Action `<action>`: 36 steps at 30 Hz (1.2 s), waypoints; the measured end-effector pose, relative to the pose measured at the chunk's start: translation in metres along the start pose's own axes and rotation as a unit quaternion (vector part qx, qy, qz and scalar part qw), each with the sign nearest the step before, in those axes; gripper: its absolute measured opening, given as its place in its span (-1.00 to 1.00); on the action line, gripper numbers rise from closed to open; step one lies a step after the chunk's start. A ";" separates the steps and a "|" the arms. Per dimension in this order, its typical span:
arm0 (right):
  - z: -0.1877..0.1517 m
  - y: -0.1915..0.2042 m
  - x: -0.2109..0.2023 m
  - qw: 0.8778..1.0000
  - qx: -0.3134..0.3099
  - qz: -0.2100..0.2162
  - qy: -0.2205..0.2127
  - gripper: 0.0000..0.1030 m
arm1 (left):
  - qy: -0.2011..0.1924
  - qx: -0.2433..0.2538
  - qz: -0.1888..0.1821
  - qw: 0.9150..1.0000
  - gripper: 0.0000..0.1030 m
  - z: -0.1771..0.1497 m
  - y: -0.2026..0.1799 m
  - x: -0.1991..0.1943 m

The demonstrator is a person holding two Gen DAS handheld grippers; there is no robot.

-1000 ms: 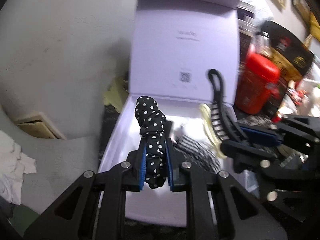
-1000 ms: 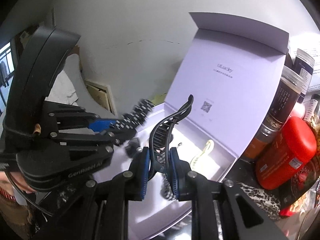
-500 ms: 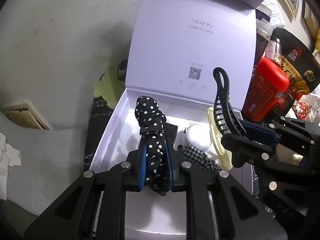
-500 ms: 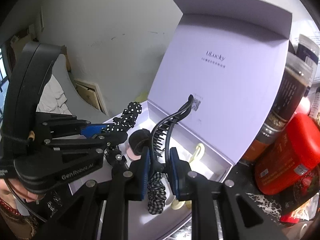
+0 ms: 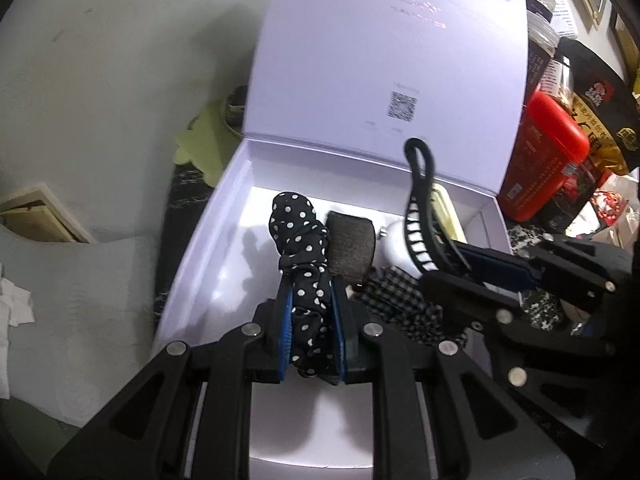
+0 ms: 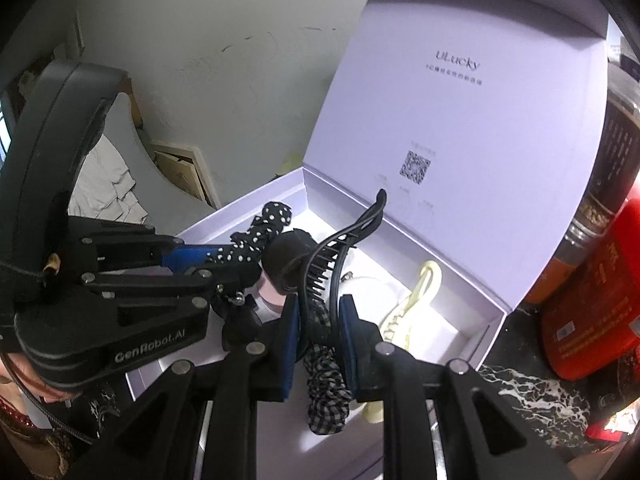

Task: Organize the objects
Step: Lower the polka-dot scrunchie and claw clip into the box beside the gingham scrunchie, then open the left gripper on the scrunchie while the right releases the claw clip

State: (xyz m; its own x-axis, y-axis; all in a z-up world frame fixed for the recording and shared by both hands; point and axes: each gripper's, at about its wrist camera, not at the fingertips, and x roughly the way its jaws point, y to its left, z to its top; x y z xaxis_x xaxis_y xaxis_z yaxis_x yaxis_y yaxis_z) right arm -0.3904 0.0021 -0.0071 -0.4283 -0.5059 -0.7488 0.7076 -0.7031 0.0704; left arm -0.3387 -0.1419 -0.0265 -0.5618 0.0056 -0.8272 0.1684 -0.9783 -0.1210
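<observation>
Open lilac box point(image 5: 200, 240) on dark marbled counter point(image 6: 532, 392), lid point(image 5: 380, 60) standing upright at the back, code square printed inside.

Contents, left to right:
- Bare white floor at the left wall.
- Black foam roll point(image 5: 352, 248), on its side, near the middle.
- White rounded item point(image 5: 394, 240), partly hidden, kind unclear.
- Checked scrunchie point(image 5: 396, 300), lying on the floor toward the front.
- Pale yellow hair clip point(image 6: 420, 292), flat, toward the right wall.

Held over the box:
- Left gripper point(image 5: 311, 328), pressed together on a polka-dot scrunchie point(image 5: 298, 236); fabric standing up out of the pads, beside the foam roll; contact with the roll unclear.
- Right gripper point(image 6: 318, 340), pinching a black hair claw point(image 6: 340, 248) by its lower end; curved tip pointing up toward the lid, teeth facing left in the right wrist view.

Beside the box:
- Pale green flat piece point(image 5: 204, 148) at the left rear corner.
- Red canister point(image 5: 544, 160) just right of the box.
- Dark jar point(image 6: 612, 160) behind the canister.
</observation>
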 end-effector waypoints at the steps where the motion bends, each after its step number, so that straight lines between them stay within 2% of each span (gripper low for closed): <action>1: -0.001 -0.002 0.002 1.000 0.004 -0.004 0.004 -0.62 | 0.003 0.000 -0.003 1.000 -0.69 0.000 0.000 0.002; 4: -0.003 -0.009 0.008 1.000 0.014 -0.012 0.012 -0.62 | 0.013 0.001 -0.004 1.000 -0.69 -0.002 0.000 0.009; 13: -0.010 -0.010 0.015 0.999 0.028 -0.001 0.023 -0.61 | 0.023 0.006 -0.030 0.999 -0.68 -0.003 0.002 0.015; 16: 0.002 -0.016 0.029 0.999 0.019 -0.008 0.024 -0.61 | 0.029 0.032 -0.030 0.999 -0.67 -0.006 -0.006 0.018; 18: -0.004 -0.014 0.026 0.999 0.011 -0.010 0.031 -0.59 | 0.029 0.045 -0.019 0.998 -0.66 -0.006 -0.011 0.018; 24: -0.008 -0.016 0.026 0.999 0.013 -0.003 0.034 -0.60 | 0.027 0.034 -0.027 0.999 -0.60 -0.004 -0.006 0.017; 29: -0.008 -0.015 0.026 0.999 0.010 -0.003 0.042 -0.59 | 0.026 0.036 -0.020 0.999 -0.54 -0.002 -0.005 0.016; 36: -0.012 -0.019 0.019 0.999 0.009 -0.010 0.035 -0.58 | 0.028 0.022 -0.026 0.999 -0.26 0.001 0.004 0.014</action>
State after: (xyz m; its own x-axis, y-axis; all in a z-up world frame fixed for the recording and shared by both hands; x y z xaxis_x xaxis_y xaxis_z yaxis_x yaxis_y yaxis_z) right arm -0.4054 0.0112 -0.0305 -0.4015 -0.4549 -0.7949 0.6882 -0.7225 0.0659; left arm -0.3469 -0.1461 -0.0378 -0.5221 0.0675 -0.8502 0.1043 -0.9843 -0.1422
